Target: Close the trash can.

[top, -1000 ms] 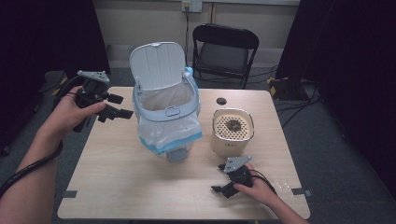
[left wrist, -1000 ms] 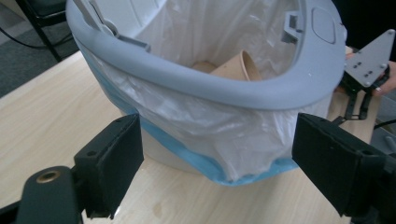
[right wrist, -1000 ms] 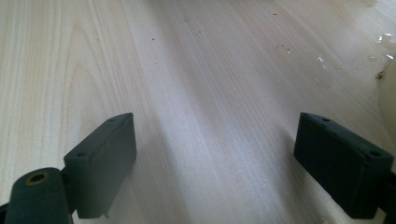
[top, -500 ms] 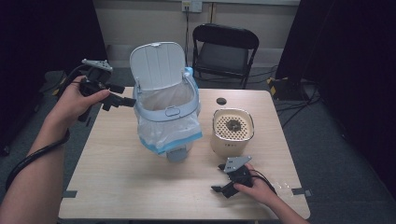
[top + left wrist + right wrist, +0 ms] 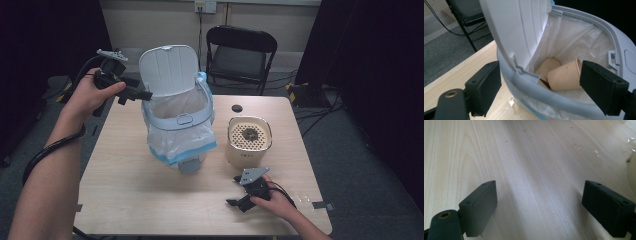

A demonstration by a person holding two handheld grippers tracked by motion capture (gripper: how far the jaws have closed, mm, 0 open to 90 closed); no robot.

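Note:
A white lidded bin [image 5: 180, 122] with a clear plastic liner stands at the table's middle, its lid [image 5: 169, 67] raised. Inside it lies a tan paper cup [image 5: 564, 77] on its side with other tan waste. My left gripper [image 5: 141, 95] hovers at the bin's back left, by the lid's hinge edge. Its jaws are open, and in the left gripper view [image 5: 540, 71] they frame the lid [image 5: 519, 30] and the bin's rim [image 5: 544, 96] without touching them. My right gripper [image 5: 234, 192] rests low at the table's front right, open over bare wood [image 5: 539, 187].
A beige container [image 5: 249, 141] with a perforated top stands right of the bin. A small black disc [image 5: 236, 108] lies behind it. A black folding chair [image 5: 241, 50] stands beyond the table's far edge. The wooden table [image 5: 130, 185] has bare wood at its front left.
My left hand has moved right and slightly up, bringing its gripper from the table's left edge to the bin's lid. The right hand has kept still.

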